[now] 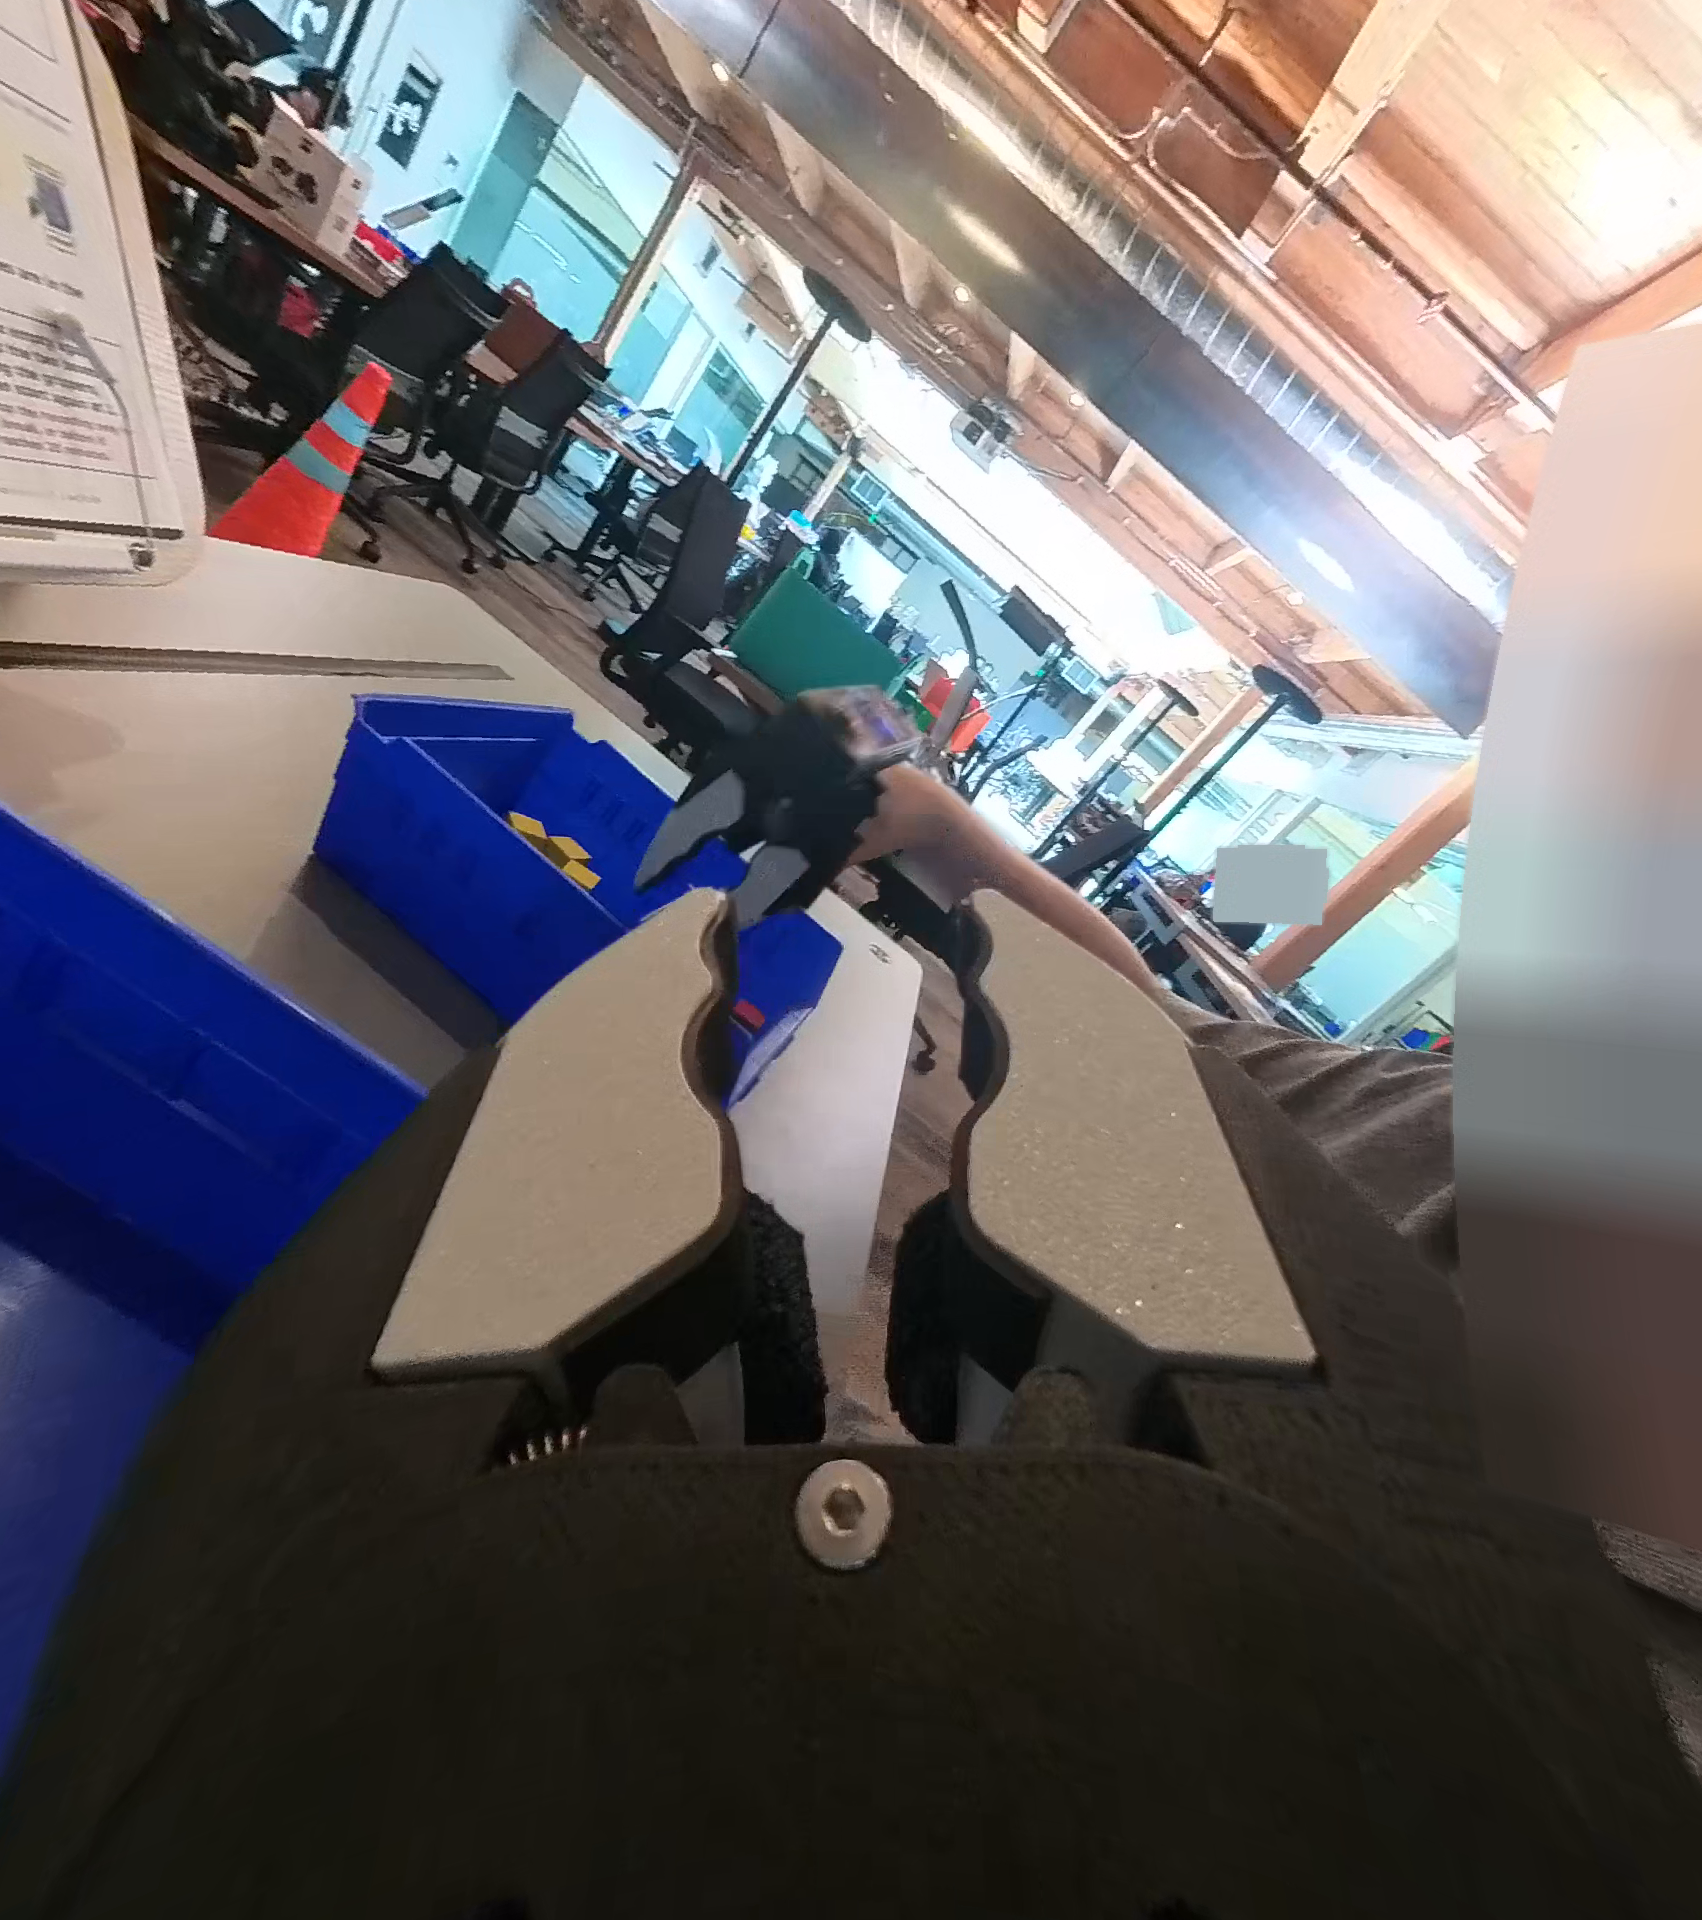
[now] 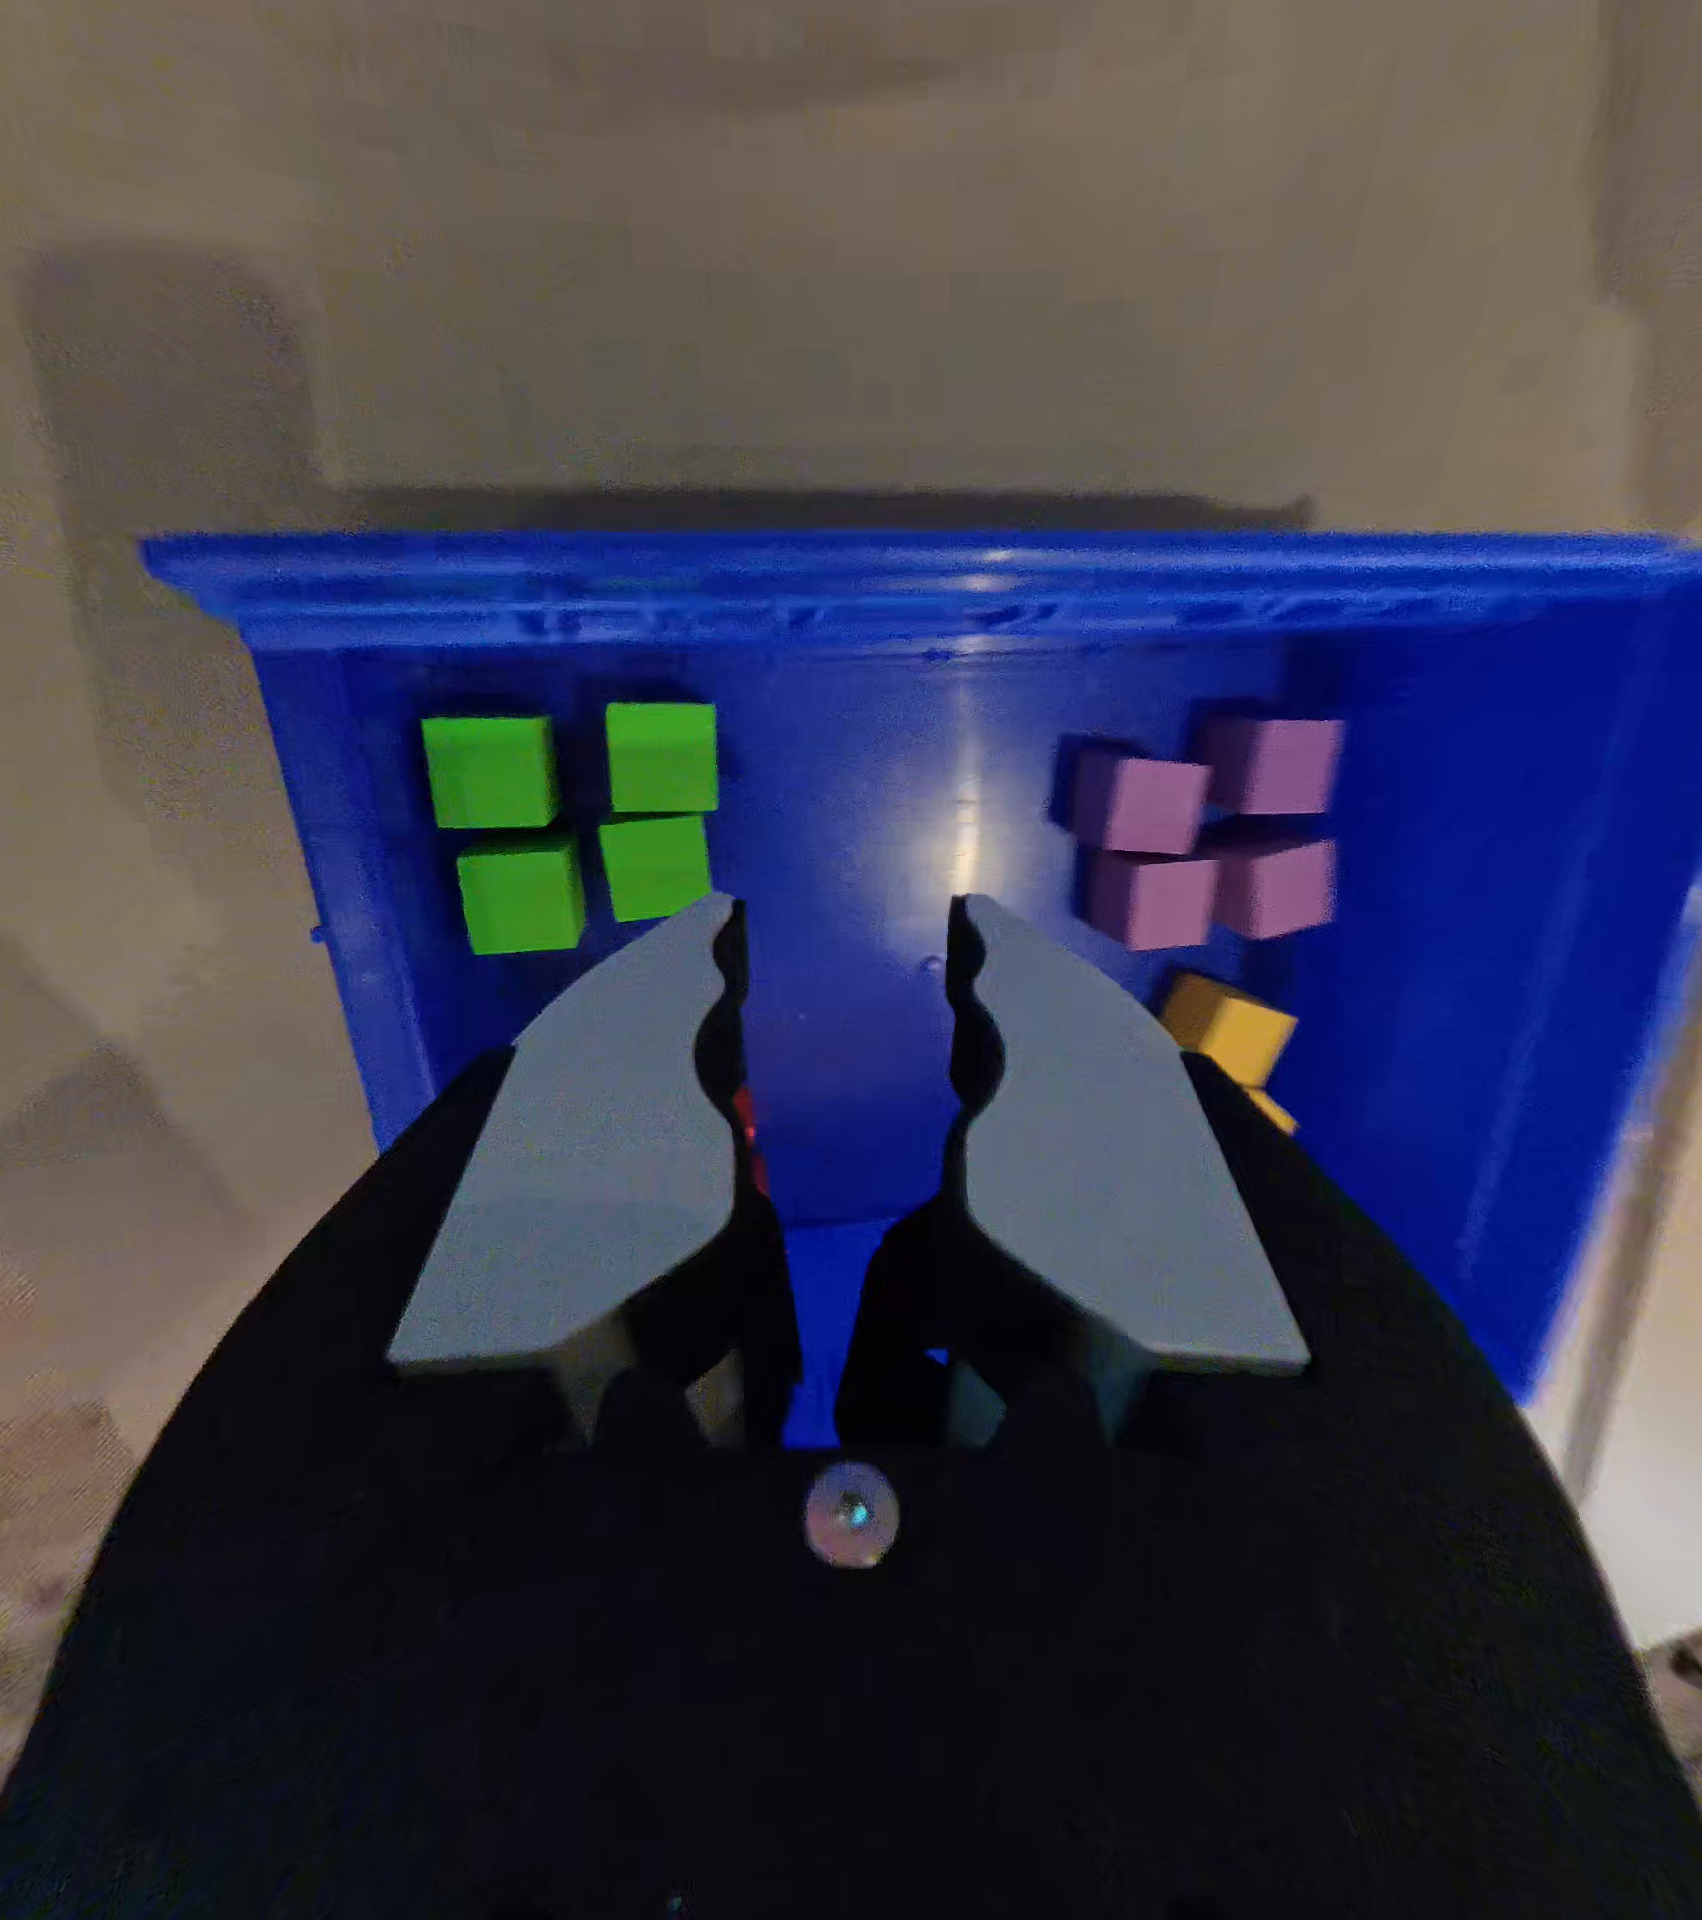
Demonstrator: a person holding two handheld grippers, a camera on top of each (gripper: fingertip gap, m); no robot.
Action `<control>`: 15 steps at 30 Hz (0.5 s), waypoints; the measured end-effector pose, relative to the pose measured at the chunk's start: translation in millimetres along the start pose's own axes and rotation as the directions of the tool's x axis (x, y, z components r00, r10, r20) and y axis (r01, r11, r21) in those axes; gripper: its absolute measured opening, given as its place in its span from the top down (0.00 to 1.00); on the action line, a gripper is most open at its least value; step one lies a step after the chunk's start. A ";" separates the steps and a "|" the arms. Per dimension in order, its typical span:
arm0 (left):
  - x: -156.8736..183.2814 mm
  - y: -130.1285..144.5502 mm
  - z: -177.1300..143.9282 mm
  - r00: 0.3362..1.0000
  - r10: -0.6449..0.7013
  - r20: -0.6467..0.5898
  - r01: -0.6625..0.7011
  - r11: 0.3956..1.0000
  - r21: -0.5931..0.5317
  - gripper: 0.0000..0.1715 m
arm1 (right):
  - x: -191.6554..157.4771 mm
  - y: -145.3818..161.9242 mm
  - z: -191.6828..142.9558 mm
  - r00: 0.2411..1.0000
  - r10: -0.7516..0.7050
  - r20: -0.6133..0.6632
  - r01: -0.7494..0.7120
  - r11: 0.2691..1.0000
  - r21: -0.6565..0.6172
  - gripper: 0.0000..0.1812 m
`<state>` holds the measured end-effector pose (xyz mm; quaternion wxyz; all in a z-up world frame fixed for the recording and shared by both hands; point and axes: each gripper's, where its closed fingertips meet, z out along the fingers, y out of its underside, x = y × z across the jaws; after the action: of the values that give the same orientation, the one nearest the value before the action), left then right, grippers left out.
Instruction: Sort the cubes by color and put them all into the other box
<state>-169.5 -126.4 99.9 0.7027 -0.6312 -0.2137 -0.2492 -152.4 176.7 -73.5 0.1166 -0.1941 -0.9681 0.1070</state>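
My right tool (image 2: 847, 914) hangs open and empty over the blue bin (image 2: 930, 592), its fingertips between the four green cubes (image 2: 566, 821) and the purple cubes (image 2: 1205, 831), with a yellow cube (image 2: 1226, 1023) just beside the right finger. If I drop carelessly, I judge a finger could knock those neat groups askew. My left tool (image 1: 847, 925), also open and empty, tilts above the desk (image 1: 203, 727) near a larger blue bin (image 1: 99, 997); it might clip that rim.

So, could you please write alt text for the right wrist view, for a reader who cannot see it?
The right claw, open and empty, hovers over a blue bin on a beige table. Inside lie four green cubes at left, four purple cubes at right and a yellow cube nearer.
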 end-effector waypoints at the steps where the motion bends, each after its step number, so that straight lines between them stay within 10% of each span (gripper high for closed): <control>1: -0.2 0.1 0.1 1.000 0.004 0.006 -0.004 1.000 -0.001 0.76 | 5.7 -6.1 -12.3 0.999 -0.003 -0.047 0.005 0.999 0.037 0.79; 8: -1.7 0.2 1.5 0.997 0.041 0.059 -0.041 0.999 -0.007 0.76 | 12.3 -51.2 -98.3 0.923 0.048 -0.382 0.090 0.938 0.336 0.75; 15: -9.4 1.5 3.8 0.992 0.058 0.114 -0.058 0.998 -0.004 0.76 | -34.4 -59.8 -115.9 0.837 0.269 -0.476 0.076 0.805 0.588 0.76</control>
<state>-175.9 -121.7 93.3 0.6960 -0.6507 -0.2349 -0.1926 -111.6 127.7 45.3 0.4312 -0.2217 -0.8029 0.3469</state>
